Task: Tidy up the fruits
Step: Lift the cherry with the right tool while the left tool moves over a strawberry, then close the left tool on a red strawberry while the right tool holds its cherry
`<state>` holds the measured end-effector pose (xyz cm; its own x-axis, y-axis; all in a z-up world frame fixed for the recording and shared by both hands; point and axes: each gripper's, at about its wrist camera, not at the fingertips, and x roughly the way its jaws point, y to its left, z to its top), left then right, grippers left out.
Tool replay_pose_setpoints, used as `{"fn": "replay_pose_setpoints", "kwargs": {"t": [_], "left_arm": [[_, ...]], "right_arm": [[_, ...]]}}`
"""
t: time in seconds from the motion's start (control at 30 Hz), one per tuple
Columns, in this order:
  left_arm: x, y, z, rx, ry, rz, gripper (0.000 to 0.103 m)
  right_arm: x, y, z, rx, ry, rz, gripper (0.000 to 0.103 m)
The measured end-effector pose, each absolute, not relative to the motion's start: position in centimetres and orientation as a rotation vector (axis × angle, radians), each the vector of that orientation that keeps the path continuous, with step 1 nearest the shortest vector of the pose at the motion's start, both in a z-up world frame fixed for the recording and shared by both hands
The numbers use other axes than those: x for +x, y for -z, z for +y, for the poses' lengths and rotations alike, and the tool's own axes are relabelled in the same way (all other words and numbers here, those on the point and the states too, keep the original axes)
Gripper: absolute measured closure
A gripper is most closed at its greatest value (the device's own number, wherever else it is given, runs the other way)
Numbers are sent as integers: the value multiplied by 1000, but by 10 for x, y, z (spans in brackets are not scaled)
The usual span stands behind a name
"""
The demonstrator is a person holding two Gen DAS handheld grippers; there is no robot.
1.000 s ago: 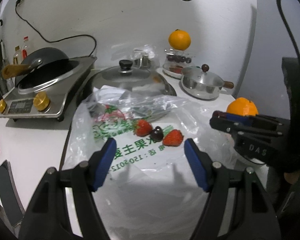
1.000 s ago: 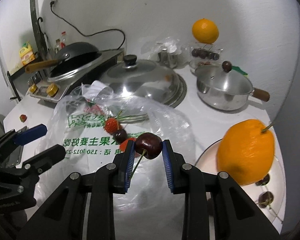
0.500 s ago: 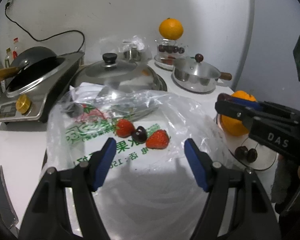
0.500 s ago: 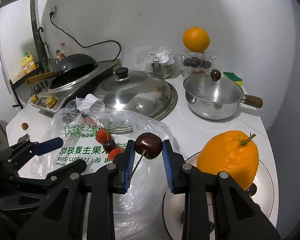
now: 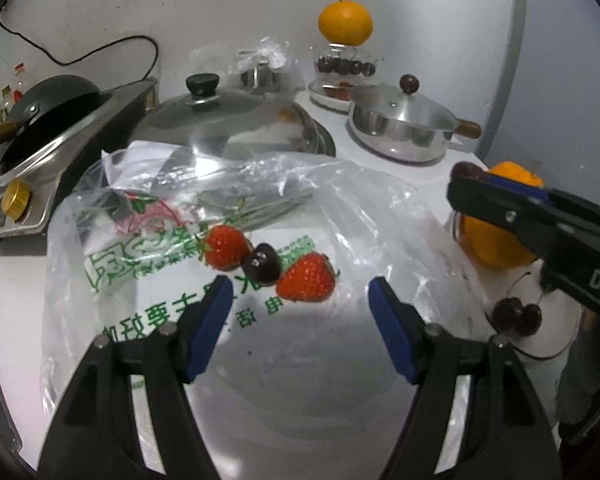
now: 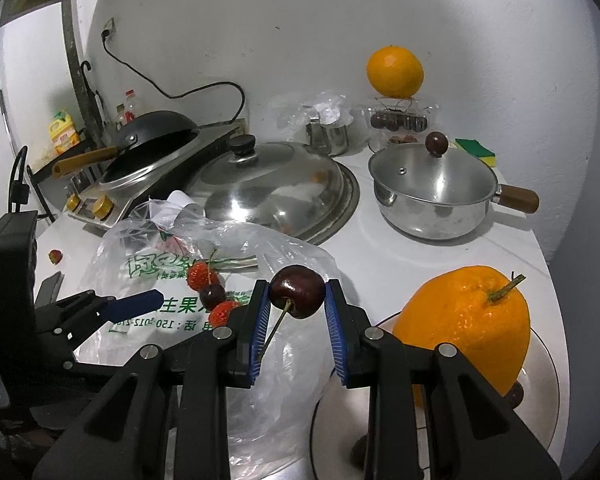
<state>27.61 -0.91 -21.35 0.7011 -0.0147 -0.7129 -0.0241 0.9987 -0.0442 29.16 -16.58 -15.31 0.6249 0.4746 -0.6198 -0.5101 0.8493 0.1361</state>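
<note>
The right gripper (image 6: 297, 300) clamps a dark cherry (image 6: 297, 295) between its blue pads, stem hanging down, beside the orange (image 6: 466, 320) on the plate (image 6: 548, 384). The left gripper (image 5: 300, 300) hovers with jaws wide and empty, just short of two strawberries (image 5: 306, 282) and a cherry on the plastic bag (image 5: 380, 220).

A dark red cherry (image 6: 297, 297) sits between blue ribbed pads (image 6: 334, 325). At four o'clock, a bright orange (image 6: 466, 334). At nine o'clock, a clear bag (image 5: 172, 280) with green lettering, holding two red strawberries (image 5: 306, 282) and a near-black cherry (image 5: 261, 269).
</note>
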Motion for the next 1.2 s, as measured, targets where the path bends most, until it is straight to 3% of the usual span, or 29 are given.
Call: {"fn": "replay_pose_setpoints", "kwargs": {"t": [0.63,1.2], "left_arm": [[306,237,-5,-48,-79,866,31],[266,238,18,-68,-110,892,31]], "right_arm": [[306,162,-166,-53,-581,709,73],[293,157,-160,-81,-571,700,73]]}}
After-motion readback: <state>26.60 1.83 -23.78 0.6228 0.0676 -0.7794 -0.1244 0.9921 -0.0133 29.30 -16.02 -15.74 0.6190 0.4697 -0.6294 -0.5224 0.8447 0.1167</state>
